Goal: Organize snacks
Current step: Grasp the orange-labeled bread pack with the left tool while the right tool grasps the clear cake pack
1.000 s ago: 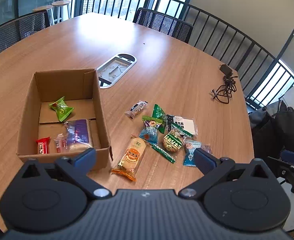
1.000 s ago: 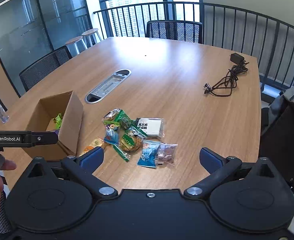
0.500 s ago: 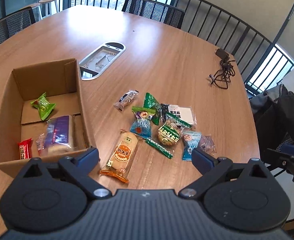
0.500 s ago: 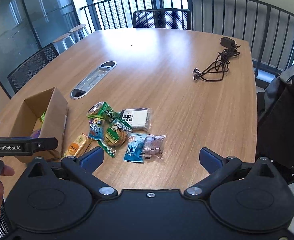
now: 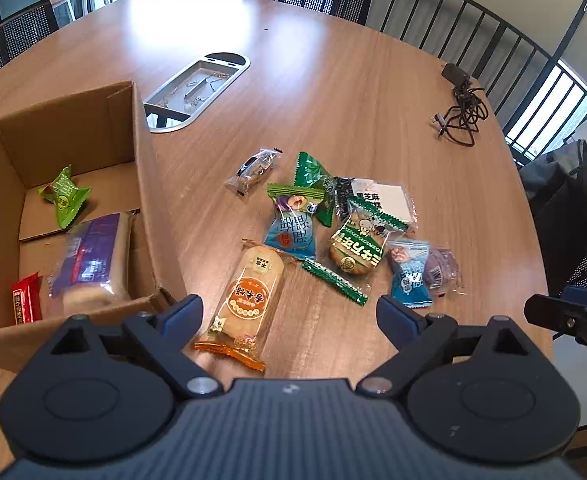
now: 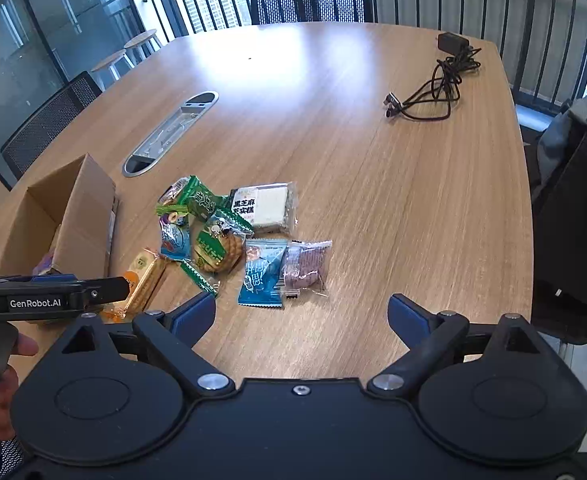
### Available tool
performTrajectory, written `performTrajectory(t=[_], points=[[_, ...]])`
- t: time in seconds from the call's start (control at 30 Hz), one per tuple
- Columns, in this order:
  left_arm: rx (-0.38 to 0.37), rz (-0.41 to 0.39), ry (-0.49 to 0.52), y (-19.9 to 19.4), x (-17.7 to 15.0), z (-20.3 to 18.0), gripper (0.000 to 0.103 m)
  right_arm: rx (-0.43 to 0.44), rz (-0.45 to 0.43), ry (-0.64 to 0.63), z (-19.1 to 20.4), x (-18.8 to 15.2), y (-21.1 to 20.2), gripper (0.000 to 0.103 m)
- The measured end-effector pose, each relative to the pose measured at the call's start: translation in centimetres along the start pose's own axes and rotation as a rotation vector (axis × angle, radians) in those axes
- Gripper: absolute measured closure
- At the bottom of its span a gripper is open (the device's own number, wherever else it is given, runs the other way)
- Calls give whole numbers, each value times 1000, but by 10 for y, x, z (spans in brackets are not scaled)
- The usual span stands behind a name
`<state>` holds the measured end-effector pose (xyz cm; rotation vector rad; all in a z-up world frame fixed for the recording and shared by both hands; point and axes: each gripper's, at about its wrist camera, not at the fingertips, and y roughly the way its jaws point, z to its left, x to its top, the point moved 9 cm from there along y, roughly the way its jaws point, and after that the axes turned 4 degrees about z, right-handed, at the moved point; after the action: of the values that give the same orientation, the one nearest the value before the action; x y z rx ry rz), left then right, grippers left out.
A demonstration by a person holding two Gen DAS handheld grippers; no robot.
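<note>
On the wooden table (image 5: 333,92), the long orange biscuit packet (image 5: 249,292) lies just right of the cardboard box (image 5: 141,184), its long axis running from the near edge up and slightly right. The left gripper (image 5: 289,312) hangs over it, fingers wide and just narrowing, nothing clamped, though contact is hard to judge. The right gripper (image 6: 301,312) is likewise wide, narrowing, near the blue packet (image 6: 261,276).

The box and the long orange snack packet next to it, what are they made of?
The box looks like plain brown cardboard: matte, with folded flaps and creased corners. The orange snack packet seems to be thin clear plastic film: it is glossy, the pale biscuit shows through, and its end is crimped.
</note>
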<state>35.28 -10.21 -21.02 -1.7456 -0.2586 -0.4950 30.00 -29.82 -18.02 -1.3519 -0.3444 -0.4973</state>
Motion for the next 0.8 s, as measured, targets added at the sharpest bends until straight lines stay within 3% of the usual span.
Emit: performTrajectory(t=[0.17,0.33,0.43,0.5,0.8], points=[[17,3,28,15,1,-2,17,0,22,17,-2,-1,13,20],[66,-34,81,23,4,-7,17,-9,35,31,-2,-1,23,25],[88,-48,78,24,5,-9,23,-17,43,37,-3,0,29,28],[65,-55,77,24,5,-16,28,-23,45,39,-3,2,33,28],[108,-53,45,45,8,-14,31,-33,62,44,-4,11,50,33]])
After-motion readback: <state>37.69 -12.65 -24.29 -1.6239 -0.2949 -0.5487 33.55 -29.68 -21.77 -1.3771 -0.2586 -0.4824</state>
